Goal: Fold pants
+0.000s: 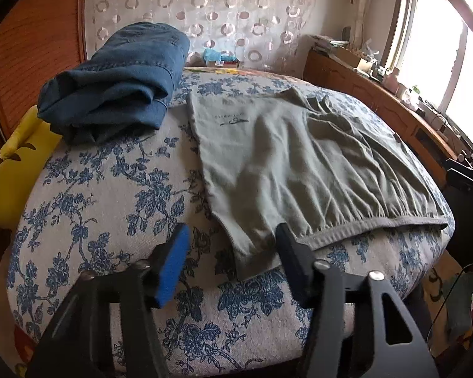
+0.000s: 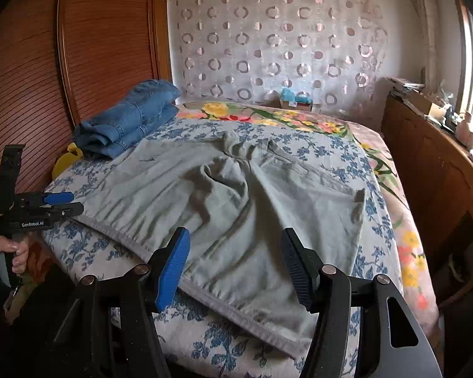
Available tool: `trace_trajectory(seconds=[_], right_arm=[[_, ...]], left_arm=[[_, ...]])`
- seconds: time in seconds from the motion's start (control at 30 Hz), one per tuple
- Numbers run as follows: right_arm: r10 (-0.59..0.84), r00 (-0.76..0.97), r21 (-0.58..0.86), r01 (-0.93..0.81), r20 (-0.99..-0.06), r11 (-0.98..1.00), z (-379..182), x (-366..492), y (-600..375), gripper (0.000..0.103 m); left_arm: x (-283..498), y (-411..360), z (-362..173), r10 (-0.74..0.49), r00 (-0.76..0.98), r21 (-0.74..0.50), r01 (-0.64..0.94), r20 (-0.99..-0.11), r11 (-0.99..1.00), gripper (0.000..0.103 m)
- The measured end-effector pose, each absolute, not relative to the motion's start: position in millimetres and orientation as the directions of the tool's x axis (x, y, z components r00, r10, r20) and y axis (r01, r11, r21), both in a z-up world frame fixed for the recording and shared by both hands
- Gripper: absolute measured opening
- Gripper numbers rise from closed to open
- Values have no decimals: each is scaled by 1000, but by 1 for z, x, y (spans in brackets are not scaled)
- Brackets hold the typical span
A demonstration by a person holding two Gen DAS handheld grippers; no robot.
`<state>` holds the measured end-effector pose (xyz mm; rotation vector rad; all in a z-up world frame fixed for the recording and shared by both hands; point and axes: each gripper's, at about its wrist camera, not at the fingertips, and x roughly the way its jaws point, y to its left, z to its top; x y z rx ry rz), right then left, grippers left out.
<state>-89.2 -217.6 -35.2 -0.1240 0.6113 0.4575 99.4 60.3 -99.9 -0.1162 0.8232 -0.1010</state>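
Grey-green pants [image 1: 299, 157] [image 2: 236, 189] lie spread and wrinkled on the bed, with the elastic waistband along the near edge. In the left wrist view my left gripper [image 1: 233, 239] is low over the near left corner of the pants. That corner lies between its jaws, which stand apart without pinching it. The right wrist view shows this gripper [image 2: 75, 203] from the side at the waistband's left end, held by a hand [image 2: 6, 252]. My right gripper [image 2: 235, 236] hovers open above the waistband's middle, nothing pressed between its blue pads [image 2: 173, 264].
Folded blue jeans [image 1: 116, 82] [image 2: 129, 116] sit at the bed's far left. A yellow cushion [image 1: 12, 182] is wedged beside the slatted wooden wall [image 2: 31, 78]. The bed cover [image 1: 110, 189] has blue flowers. A cluttered wooden cabinet [image 2: 425, 173] runs along the right under the window.
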Motion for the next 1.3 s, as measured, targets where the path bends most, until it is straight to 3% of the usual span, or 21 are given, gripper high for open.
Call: trace_trajectory(seconds=[0.4,0.43,0.47,0.57,1.3], right_arm=[[386,698,43,-455,-604,889,-41,-75,-211,62],[386,696,45,-455,-605,889,-42,-74,-210,62],[389,694,49,-455,-606,889,-44,-73,-211,62],[389,697,53,-451,-603,891,-45,-72,-212,62],[378,720,93,-402,-583,911,-53,-68,-234,62]], left_arm=[[100,54,-106,-168,650,-158,75,-741,985,35],[100,53,-106,-170,650,-158,78,-741,984,30],[100,52,-105,-176,649,-159,85,-740,984,18],[100,47,-101,-183,659,-153,103,-730,983,8],[135,-49,-29,-364,682,-162,344,-635,925,6]])
